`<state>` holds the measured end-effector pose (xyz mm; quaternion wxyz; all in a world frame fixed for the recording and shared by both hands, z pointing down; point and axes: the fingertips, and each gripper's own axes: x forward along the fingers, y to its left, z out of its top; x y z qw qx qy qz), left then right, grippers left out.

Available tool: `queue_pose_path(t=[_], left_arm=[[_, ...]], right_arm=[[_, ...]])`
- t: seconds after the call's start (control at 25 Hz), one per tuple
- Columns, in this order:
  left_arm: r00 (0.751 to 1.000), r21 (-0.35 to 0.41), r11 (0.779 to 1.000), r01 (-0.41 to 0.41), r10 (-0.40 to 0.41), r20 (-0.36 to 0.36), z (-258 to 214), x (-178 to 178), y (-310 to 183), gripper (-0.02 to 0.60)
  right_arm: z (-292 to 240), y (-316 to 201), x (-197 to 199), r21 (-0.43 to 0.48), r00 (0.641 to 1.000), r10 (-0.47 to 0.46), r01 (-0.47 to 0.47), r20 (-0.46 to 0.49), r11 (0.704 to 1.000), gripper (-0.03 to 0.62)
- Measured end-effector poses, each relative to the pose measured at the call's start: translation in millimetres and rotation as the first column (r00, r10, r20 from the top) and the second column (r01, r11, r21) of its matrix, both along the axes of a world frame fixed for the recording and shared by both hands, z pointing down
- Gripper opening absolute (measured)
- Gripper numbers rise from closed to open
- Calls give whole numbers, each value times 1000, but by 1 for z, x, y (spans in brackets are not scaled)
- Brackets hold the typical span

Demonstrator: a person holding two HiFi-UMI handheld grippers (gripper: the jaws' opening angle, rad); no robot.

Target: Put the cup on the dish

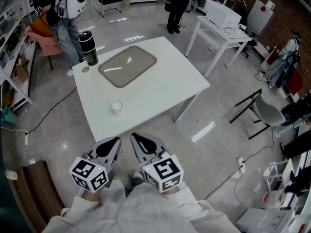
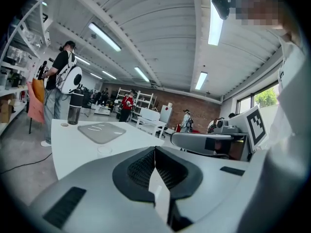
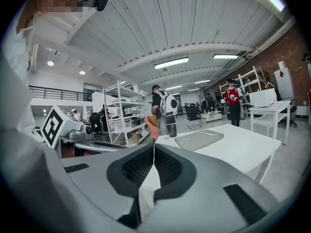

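A small clear cup (image 1: 116,107) stands on the white table (image 1: 160,86) near its front edge. Farther back lies a flat grey dish (image 1: 127,65) with rounded corners and nothing on it. In the left gripper view the dish (image 2: 101,131) and the faint cup (image 2: 104,150) appear beyond the jaws. The right gripper view shows the dish (image 3: 199,140) too. My left gripper (image 1: 115,141) and right gripper (image 1: 134,137) hang side by side close to my body, short of the table. Both are shut with nothing between the pads, as the left gripper (image 2: 155,152) and right gripper (image 3: 153,152) show.
A black tumbler (image 1: 88,47) and a small round lid (image 1: 85,69) sit at the table's far left corner. A second white table (image 1: 221,30) stands at the back right, a folding chair (image 1: 262,111) to the right. People stand behind the table.
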<state>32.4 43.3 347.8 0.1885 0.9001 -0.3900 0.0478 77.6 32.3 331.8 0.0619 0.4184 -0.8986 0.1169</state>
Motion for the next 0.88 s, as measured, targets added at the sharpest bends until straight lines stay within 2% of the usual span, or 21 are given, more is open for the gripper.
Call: queue_pose_path(t=[0.2, 0.36, 0.52, 0.72, 0.88], left_arm=[[1000, -38, 999, 24, -23, 14, 13, -7, -11, 8], [999, -59, 998, 30, -29, 19, 19, -16, -32, 8], [1000, -82, 996, 16, -14, 24, 26, -22, -55, 8], [1000, -114, 993, -6, 10, 30, 32, -39, -85, 9], [999, -121, 992, -37, 39, 15, 33, -46, -114, 8]], right_arm=[[21, -14, -14, -69, 999, -54, 54, 8, 996, 14], [26, -32, -27, -61, 997, -83, 83, -2, 995, 15], [35, -52, -37, -104, 994, -107, 106, 4, 989, 15], [35, -87, -59, -87, 994, -111, 111, 7, 990, 15], [41, -110, -70, -117, 994, -107, 105, -7, 988, 15]])
